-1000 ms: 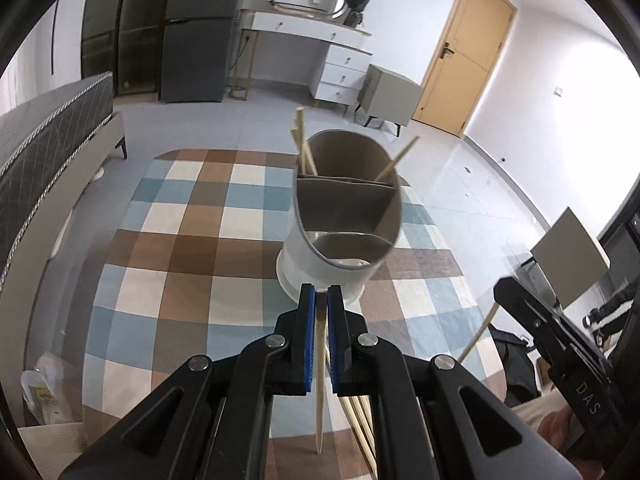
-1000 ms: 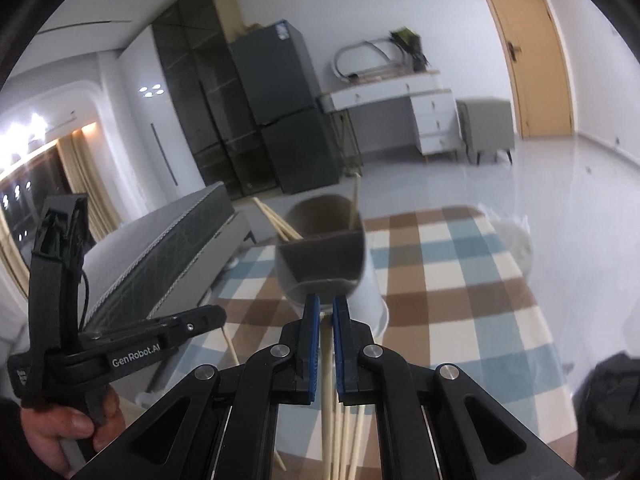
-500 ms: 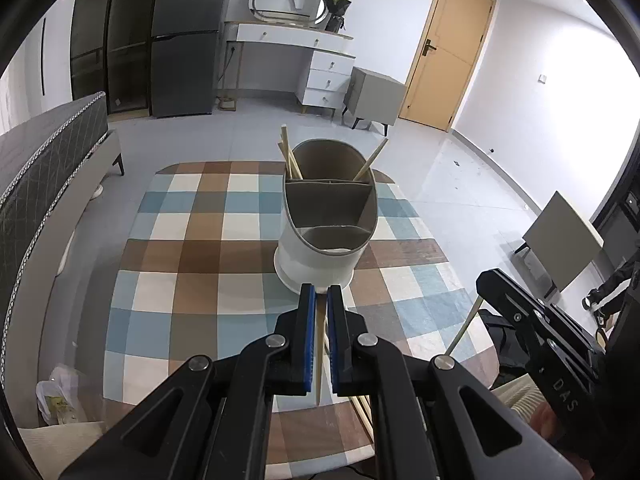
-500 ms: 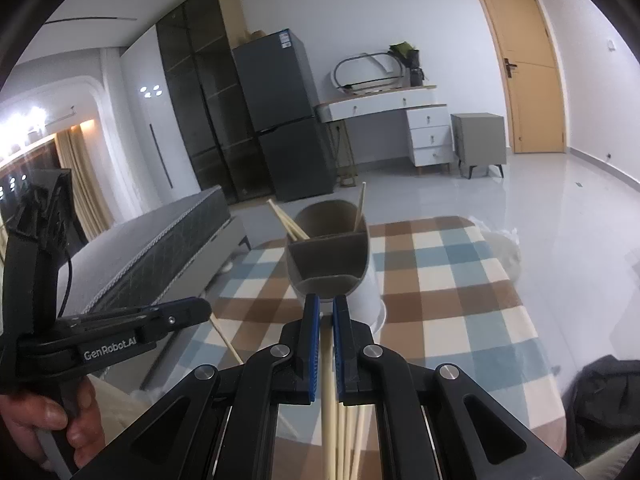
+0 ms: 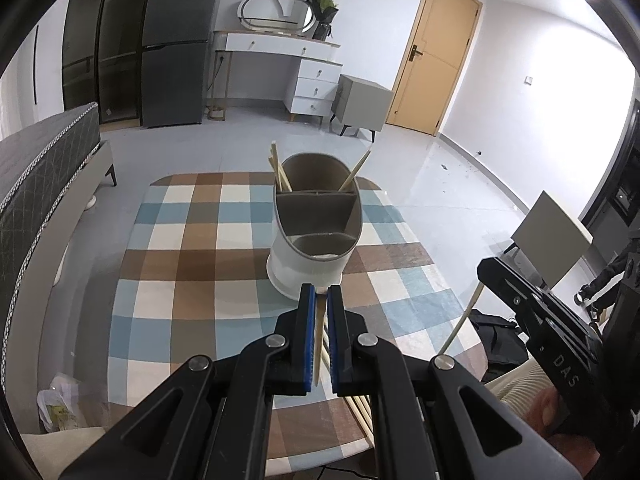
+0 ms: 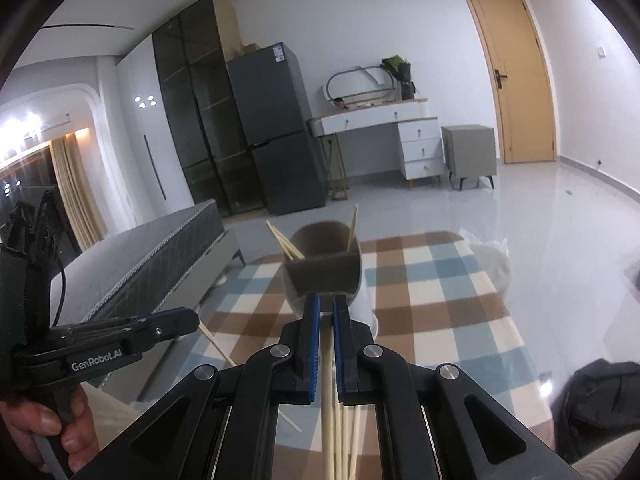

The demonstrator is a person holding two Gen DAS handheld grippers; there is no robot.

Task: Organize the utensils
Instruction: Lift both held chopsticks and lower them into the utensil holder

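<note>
white walls and a glossy pale grey floor [image 5: 420,168]. at twelve o'clock stands a white dressing desk [image 5: 280,50] with an oval mirror [image 5: 276,14]; a wooden door [image 5: 436,56] at one o'clock, a dark fridge [image 5: 176,44] at eleven, a quilted grey bed [image 5: 44,168] at nine.

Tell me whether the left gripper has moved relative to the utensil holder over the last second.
Yes. The left gripper, shut on a chopstick, has pulled back and up from the utensil holder, which looks smaller and farther in its view; more tablecloth now shows.

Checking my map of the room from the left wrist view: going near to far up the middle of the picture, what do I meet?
Left tool shut on a chopstick → utensil holder → checked tablecloth's far edge → bare floor → white dresser.
</note>
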